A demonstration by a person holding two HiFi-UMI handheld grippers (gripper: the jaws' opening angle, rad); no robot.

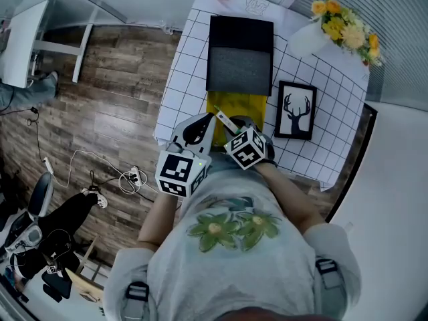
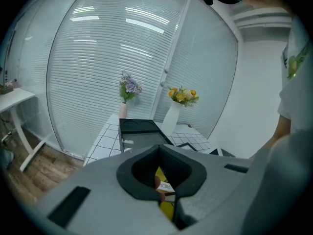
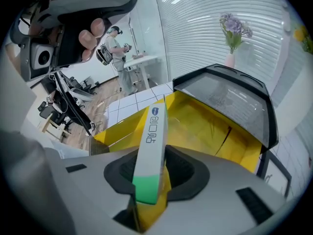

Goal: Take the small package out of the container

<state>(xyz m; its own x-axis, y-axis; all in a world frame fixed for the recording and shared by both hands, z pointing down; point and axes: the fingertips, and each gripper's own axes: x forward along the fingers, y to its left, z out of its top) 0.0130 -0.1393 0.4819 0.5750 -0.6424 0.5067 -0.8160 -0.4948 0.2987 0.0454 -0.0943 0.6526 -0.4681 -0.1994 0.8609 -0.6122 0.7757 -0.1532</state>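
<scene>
While my right tool (image 3: 146, 202) clamps the small package (image 3: 152, 141), I'd lift straight up; my left tool (image 2: 166, 199) seemingly pinches the container (image 3: 234, 146).

Left gripper (image 2: 165, 194) jaws seemingly together, right gripper (image 3: 146, 192) angled down, jaws clamping small package (image 3: 152, 131).

The person wears a pale grey T-shirt (image 1: 234, 266) with green-leaved yellow flowers (image 1: 234, 227) and grey buckled shoulder straps (image 1: 136, 291).

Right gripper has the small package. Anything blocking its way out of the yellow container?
Nothing visible does. The right gripper is shut on the small package over the open near end of the yellow container; the black lid lies back at the far end.
</scene>
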